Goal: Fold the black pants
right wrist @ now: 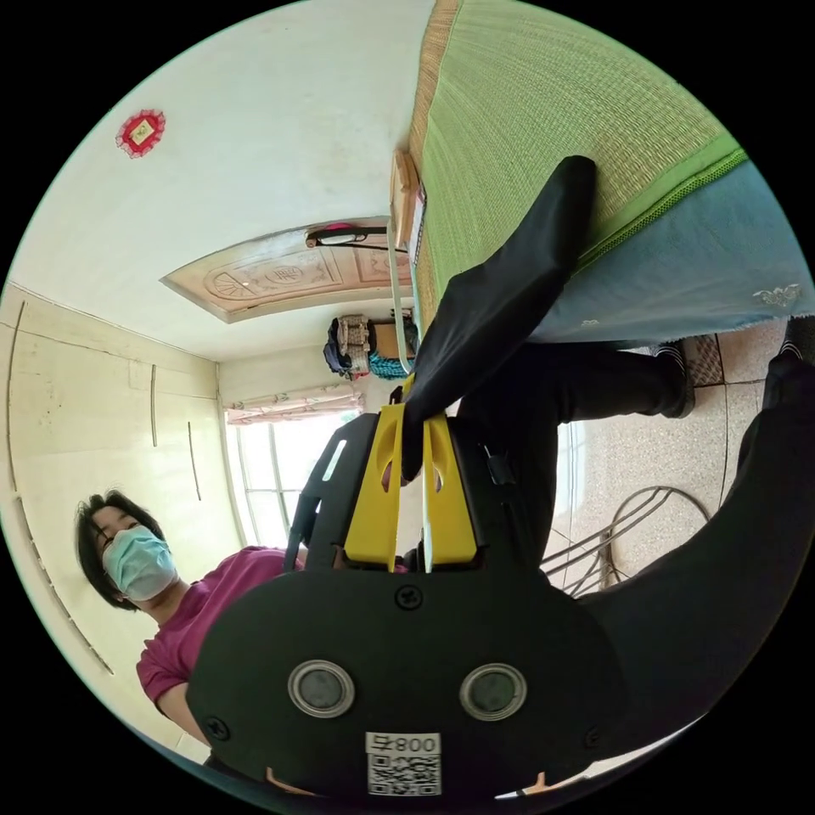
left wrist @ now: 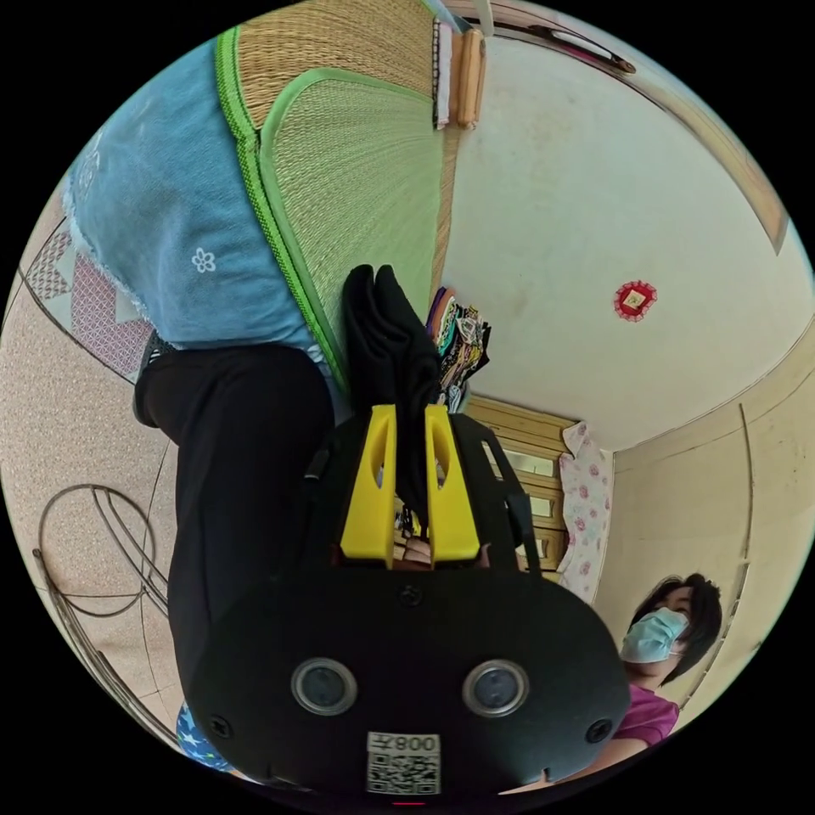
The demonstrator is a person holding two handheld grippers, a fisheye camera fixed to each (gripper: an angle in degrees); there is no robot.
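Black pants are clamped in both tongs and mostly off the bed. In the left gripper view, the left tongs have both yellow jaws pressed on a bunched fold of the cloth. In the right gripper view, the right tongs are pinched on another edge, and a black strip of pants runs from them up onto the green mat.

Risks, as I judge them:
- The left bite looks thick and layered. A tug could let an inner layer slip out and the fold would go uneven.
- The right bite is close to the jaw tips. A sideways pull along the taut strip could peel it free.
- The strip crosses the mat's green binding. Dragging it could snag there or shift the mat.
- I can't tell which part of the pants each side holds, so the legs could end up crossed.

Around:
- A blue cloth hangs over the bed edge just below the mat, where the pants could catch on it.
- The person's dark-clad leg is close in front of the bed.
- A wire rack sits on the floor, well apart from the pants.
- A person in a mask stands behind the tongs.
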